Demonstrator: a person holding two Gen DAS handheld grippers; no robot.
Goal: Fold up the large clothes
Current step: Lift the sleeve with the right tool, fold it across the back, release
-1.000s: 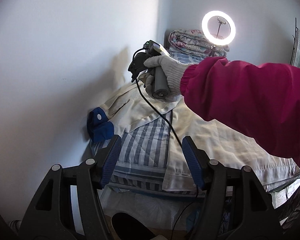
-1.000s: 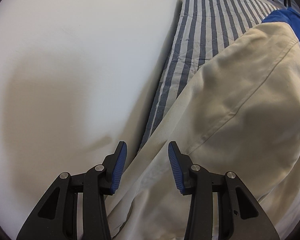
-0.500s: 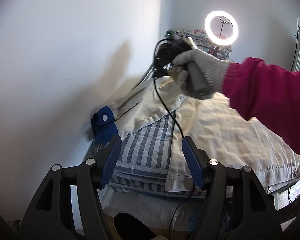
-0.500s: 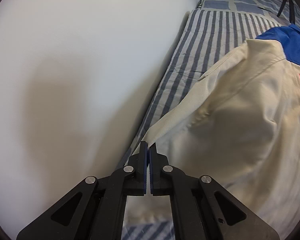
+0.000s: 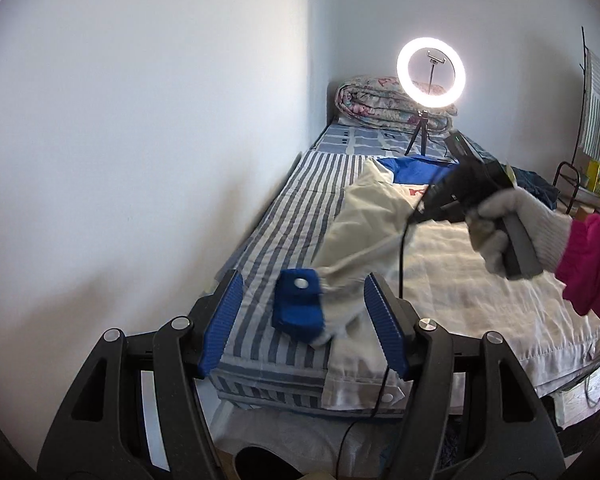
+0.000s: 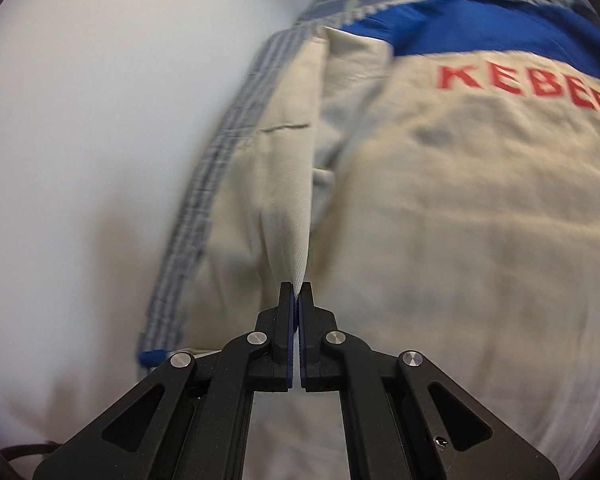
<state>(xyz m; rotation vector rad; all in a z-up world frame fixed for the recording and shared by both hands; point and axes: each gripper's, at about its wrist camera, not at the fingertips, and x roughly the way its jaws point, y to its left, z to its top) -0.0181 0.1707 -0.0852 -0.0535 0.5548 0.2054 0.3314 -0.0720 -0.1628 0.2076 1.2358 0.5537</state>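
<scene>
Setting: bedroom in a home. Single bed [image 5: 284, 216] with blue-and-white striped sheet, pushed into a corner against plain white walls [image 5: 140, 120]. Rolled floral quilt [image 5: 364, 100] at the bed's far end, 1 o'clock in the left wrist view. Lit ring light [image 5: 431, 74] on a small tripod stands on the bed just before the quilt. Rack [image 5: 596, 104] with hanging cloth at 3 o'clock.

Striped bed [image 5: 284, 216] bears cream jacket [image 5: 460, 280] (rolled quilt [image 5: 380, 100] beyond).

Right tongs [image 6: 299, 286] pinched together, seemingly on cloth; left tongs [image 5: 302, 322] parted
</scene>
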